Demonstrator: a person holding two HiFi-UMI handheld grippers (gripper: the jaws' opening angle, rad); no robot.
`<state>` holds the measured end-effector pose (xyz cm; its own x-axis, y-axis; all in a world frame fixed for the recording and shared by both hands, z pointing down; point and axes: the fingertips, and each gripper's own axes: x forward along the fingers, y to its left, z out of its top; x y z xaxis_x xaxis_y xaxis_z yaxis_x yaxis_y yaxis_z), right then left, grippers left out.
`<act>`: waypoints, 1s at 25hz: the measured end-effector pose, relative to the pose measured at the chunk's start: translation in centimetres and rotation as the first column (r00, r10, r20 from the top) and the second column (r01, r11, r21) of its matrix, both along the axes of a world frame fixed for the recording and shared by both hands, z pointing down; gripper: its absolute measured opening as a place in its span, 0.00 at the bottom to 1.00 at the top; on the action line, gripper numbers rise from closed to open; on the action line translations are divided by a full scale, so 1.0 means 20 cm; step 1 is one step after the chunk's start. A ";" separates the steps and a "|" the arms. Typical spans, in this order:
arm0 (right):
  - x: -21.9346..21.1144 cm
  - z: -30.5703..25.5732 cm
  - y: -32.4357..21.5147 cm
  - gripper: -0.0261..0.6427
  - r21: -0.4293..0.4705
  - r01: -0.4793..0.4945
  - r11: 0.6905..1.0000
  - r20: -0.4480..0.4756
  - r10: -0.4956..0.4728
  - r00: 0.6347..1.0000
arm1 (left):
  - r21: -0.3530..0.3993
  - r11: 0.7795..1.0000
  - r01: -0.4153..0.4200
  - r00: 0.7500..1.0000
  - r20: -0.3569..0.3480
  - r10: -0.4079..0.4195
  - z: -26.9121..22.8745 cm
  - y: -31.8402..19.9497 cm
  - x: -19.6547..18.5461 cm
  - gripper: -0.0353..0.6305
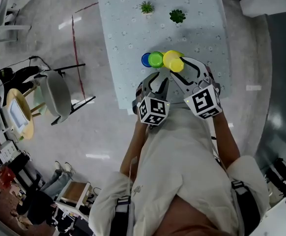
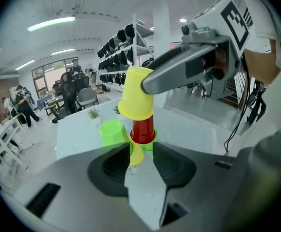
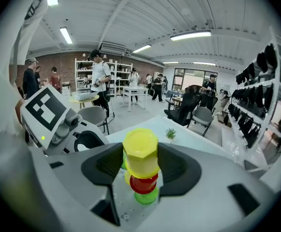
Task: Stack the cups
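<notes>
Right gripper [image 3: 140, 161]: jaws clamped on the upturned yellow cup [image 3: 140, 146], its rim at the top of the red cup [image 3: 144, 182]. Left gripper [image 2: 141, 149]: jaws partly apart, gripping nothing, aimed at the stack's foot. Red cup stands on lower cups on the worktop [image 1: 128, 23]. Beside them stand a green cup [image 2: 112, 132] and a blue cup [image 1: 145, 59]. Two small plants [image 1: 146, 7] stand far back. Status, judged: stack part-built; the yellow cup is unreleased, and the blue cup may remain.
</notes>
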<state>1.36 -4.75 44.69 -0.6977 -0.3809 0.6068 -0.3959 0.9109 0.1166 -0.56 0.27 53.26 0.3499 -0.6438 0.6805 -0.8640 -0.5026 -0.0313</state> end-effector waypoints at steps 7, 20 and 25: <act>-0.05 0.03 -0.01 0.37 -0.033 0.032 0.999 -0.019 -0.033 0.999 | -0.009 1.000 0.022 1.000 -0.005 -0.022 0.01 -0.01 -0.04 0.29; -0.10 0.08 -0.04 0.38 -0.077 0.032 0.996 -0.016 -0.033 0.999 | -0.019 0.999 0.042 0.999 -0.014 -0.042 0.03 -0.02 -0.07 0.29; -0.11 0.09 -0.03 0.40 -0.081 0.035 0.996 -0.013 -0.037 0.999 | -0.017 0.999 0.042 0.999 -0.012 -0.042 0.03 -0.01 -0.07 0.29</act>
